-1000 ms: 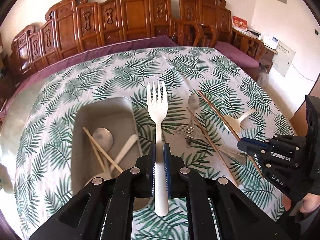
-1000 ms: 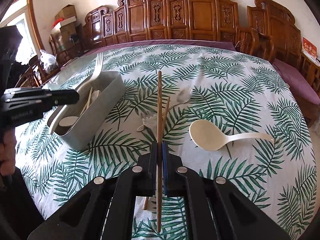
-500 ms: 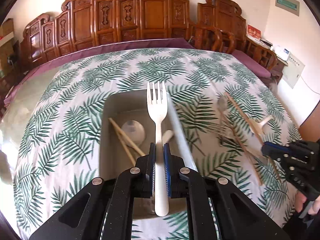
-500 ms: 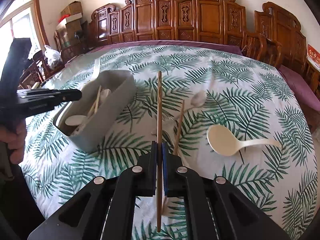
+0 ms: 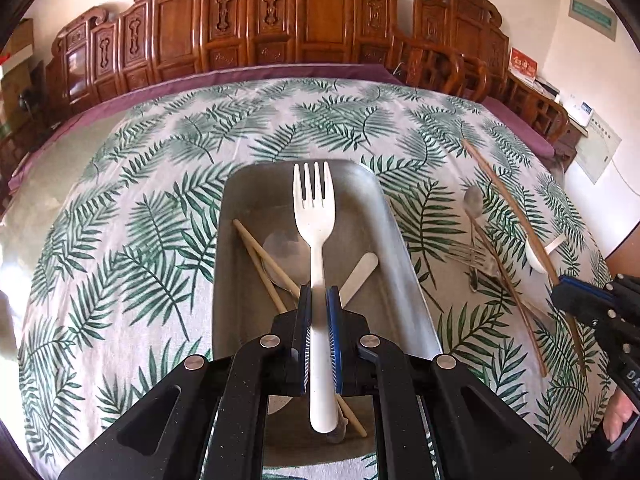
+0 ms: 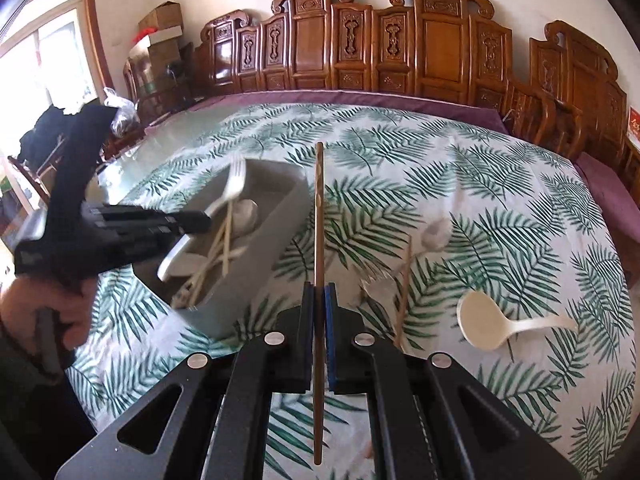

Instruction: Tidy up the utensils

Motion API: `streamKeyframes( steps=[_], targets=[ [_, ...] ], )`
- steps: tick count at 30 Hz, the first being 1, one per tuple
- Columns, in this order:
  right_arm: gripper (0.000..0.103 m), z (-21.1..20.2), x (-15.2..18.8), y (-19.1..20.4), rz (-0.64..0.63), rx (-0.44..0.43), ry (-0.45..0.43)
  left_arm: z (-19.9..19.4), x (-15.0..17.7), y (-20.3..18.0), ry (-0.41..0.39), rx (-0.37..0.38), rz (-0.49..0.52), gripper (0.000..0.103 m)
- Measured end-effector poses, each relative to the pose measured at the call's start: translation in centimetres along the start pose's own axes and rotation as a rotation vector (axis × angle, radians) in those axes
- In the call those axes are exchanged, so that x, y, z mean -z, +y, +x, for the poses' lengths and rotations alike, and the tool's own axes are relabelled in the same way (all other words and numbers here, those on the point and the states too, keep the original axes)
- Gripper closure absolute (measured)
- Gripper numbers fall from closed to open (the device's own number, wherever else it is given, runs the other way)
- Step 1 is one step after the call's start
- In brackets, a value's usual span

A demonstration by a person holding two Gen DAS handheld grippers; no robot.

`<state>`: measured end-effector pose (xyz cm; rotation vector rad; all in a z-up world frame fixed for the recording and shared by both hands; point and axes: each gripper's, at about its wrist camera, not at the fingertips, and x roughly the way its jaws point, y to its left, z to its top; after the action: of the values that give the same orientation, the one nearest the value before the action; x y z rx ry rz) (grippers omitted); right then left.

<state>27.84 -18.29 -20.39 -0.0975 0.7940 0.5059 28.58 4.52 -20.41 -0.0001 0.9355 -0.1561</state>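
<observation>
Grippers worked a leaf-print table (image 5: 160,240): the left gripper (image 5: 319,300) clamped a white fork (image 5: 314,216) over the grey bin (image 5: 394,240), the right gripper (image 6: 319,300) pinched a chopstick (image 6: 319,208) beside it.

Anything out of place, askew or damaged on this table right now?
Nothing damaged or spilled. Loose on the tablecloth, outside the grey bin: a white spoon, a chopstick, a metal spoon and a metal fork, lying crisscrossed.
</observation>
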Motion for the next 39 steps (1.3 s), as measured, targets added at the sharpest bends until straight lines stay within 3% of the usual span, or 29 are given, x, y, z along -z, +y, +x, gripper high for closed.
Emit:
streamKeyframes(
  steps=[9, 16, 18, 22, 27, 32, 35, 39],
  targets=[
    [0.097, 0.6, -1.0, 2.0, -0.016, -0.018, 0.001, 0.9, 0.2, 0.2, 0.027, 0.003, 0.0, 0.095],
    [0.097, 0.8, -2.1, 2.9, -0.03, -0.011, 0.004, -0.4, -0.3, 0.8, -0.002, 0.024, -0.008, 0.094],
    [0.097, 0.9, -2.4, 3.1, -0.027, -0.009, 0.002, -1.0, -0.4, 1.1, -0.015, 0.03, -0.017, 0.084],
    [0.097, 1.1, -3.2, 3.8, -0.019, -0.015, 0.0, -2.2, -0.6, 1.6, -0.045, 0.026, -0.017, 0.078],
    [0.097, 2.0, -4.0, 5.1, -0.018, -0.035, 0.007, -3.1, -1.0, 3.2, -0.074, 0.009, -0.042, 0.063],
    [0.097, 3.3, -4.5, 6.2, 0.0, -0.066, 0.021, -3.5, -1.2, 4.7, -0.081, -0.003, -0.065, 0.062],
    [0.097, 4.3, -5.0, 6.8, 0.023, -0.089, 0.025, -3.8, -1.2, 5.6, -0.091, -0.009, -0.072, 0.051],
    [0.097, 5.7, -5.7, 7.5, 0.039, -0.106, 0.025, -4.1, -1.1, 6.7, -0.097, -0.033, -0.076, 0.046]
  ],
)
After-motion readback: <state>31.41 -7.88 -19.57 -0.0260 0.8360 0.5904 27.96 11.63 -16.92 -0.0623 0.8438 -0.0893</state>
